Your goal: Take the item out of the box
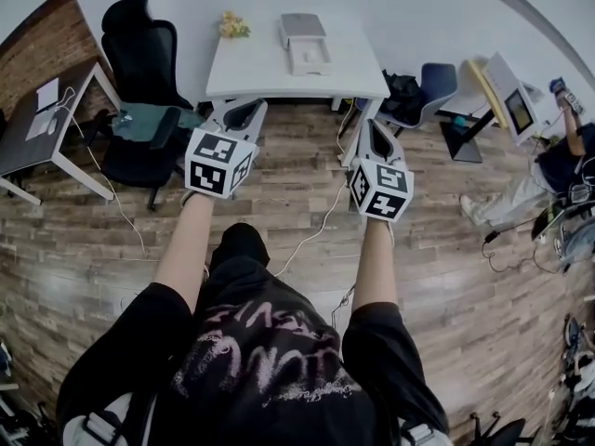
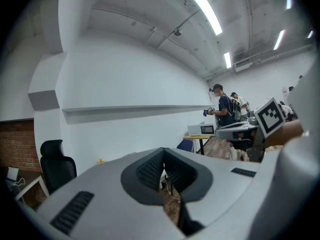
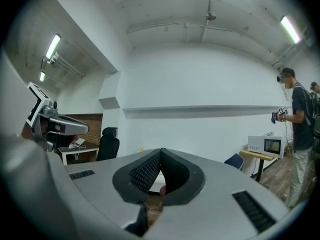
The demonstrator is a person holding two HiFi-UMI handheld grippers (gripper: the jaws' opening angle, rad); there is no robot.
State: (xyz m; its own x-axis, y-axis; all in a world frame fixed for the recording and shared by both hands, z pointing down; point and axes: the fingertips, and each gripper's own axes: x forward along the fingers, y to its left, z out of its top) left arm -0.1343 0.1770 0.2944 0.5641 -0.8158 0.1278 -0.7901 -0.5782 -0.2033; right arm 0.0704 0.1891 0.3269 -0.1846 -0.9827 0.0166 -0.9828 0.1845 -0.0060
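Wood-plank floor (image 1: 279, 230) with a white table (image 1: 251, 74) set against a pale wall. The box (image 1: 308, 52) rests on the table at mid-width, toward the wall side; what it holds cannot be made out. The left gripper (image 1: 244, 110) and right gripper (image 1: 370, 126) are held level just short of the table's near edge, apart from the box. Each has its jaws pressed together with nothing between them. A black office chair (image 1: 139, 45) stands left of the table, and a small yellow object (image 1: 232, 26) lies at the table's far left corner.
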